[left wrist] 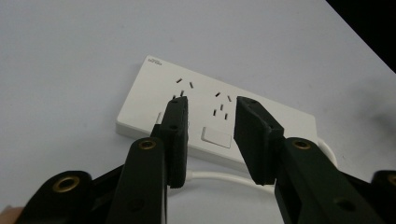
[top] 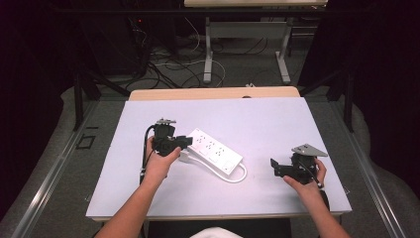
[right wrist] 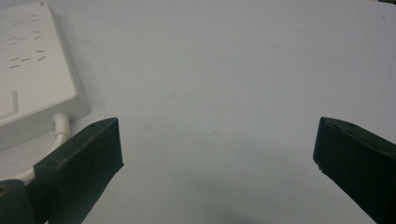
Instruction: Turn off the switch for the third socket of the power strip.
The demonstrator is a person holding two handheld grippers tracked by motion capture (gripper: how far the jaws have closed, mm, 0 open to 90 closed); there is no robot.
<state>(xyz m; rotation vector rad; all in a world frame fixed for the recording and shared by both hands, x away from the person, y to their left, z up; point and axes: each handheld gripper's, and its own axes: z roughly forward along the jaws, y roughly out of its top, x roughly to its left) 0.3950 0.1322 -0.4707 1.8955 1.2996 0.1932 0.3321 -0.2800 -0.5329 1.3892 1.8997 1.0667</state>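
Our left gripper (left wrist: 211,119) hovers unclenched above the strip (left wrist: 205,116), nothing gripped; right gripper (right wrist: 217,144) gapes empty at four o'clock. Pinching crooked could skid the strip.

White power strip (top: 214,150) with rows of small dark slots, white cord (top: 240,174) — black left gripper (left wrist: 210,126), brass-coloured rivets, black right gripper (right wrist: 217,154) with a grey plate — pale lilac-white tabletop (top: 277,129), light wood edge.
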